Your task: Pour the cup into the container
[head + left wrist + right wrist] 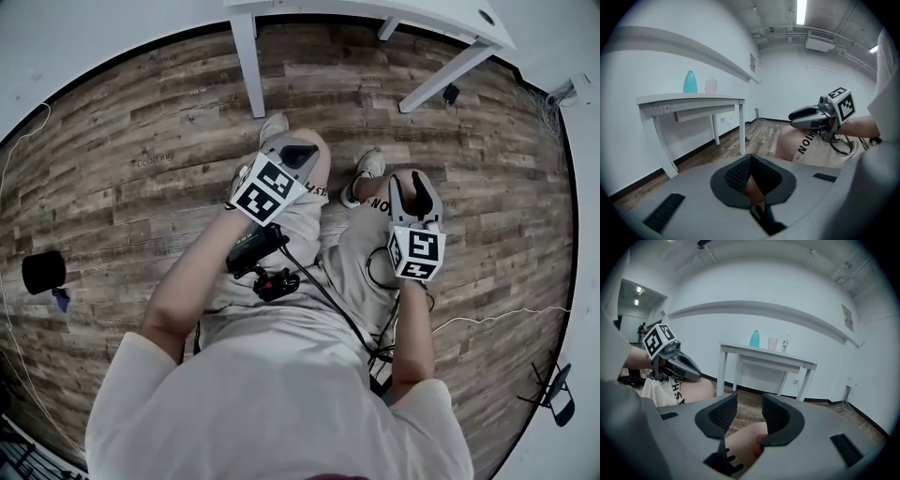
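Two tools over the lap (319, 253)
The left tool (298, 155) is closed and empty, the right tool (415, 192) open and empty — one cup (773, 343), one teal container (754, 339) and one small bottle (786, 344) stand on the far white bench (764, 355).

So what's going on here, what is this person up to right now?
A person, apparently seated, holds a gripper in each hand over their lap. The left gripper has its jaws together, on nothing. The right gripper has its jaws apart, with nothing between them. The cup and the blue container stand untouched on the white table across the room, so pouring has not begun.
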`<action>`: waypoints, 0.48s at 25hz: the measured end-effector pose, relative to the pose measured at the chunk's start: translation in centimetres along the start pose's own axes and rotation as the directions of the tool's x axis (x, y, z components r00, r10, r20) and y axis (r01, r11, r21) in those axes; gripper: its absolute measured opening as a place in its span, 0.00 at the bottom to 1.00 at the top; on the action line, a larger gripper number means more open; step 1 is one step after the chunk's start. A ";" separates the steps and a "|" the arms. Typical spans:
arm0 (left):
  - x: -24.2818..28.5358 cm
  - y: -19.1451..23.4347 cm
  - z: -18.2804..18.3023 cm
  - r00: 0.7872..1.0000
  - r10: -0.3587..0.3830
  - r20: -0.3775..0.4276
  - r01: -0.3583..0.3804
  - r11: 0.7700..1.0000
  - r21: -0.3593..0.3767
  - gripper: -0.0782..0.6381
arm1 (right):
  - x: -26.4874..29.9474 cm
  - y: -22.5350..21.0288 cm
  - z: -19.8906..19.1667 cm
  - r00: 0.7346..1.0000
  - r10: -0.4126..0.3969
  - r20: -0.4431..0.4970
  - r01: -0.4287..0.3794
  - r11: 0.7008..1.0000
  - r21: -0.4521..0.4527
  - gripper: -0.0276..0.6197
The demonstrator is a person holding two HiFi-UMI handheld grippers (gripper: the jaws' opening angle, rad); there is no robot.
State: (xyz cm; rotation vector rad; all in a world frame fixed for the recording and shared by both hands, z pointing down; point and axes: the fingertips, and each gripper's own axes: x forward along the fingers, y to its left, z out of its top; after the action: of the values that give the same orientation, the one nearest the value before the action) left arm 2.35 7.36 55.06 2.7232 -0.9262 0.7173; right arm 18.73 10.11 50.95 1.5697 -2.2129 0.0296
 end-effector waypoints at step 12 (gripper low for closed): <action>0.1 0.0 -0.4 1.000 0.005 -0.020 -0.005 1.000 0.024 0.13 | -0.1 0.6 0.5 1.000 0.006 0.009 -0.006 1.000 -0.018 0.29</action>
State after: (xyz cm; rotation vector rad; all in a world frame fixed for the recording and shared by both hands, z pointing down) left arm 2.26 7.49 55.43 2.7298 -0.9261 0.7607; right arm 18.02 10.27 50.61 1.5564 -2.2188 0.0039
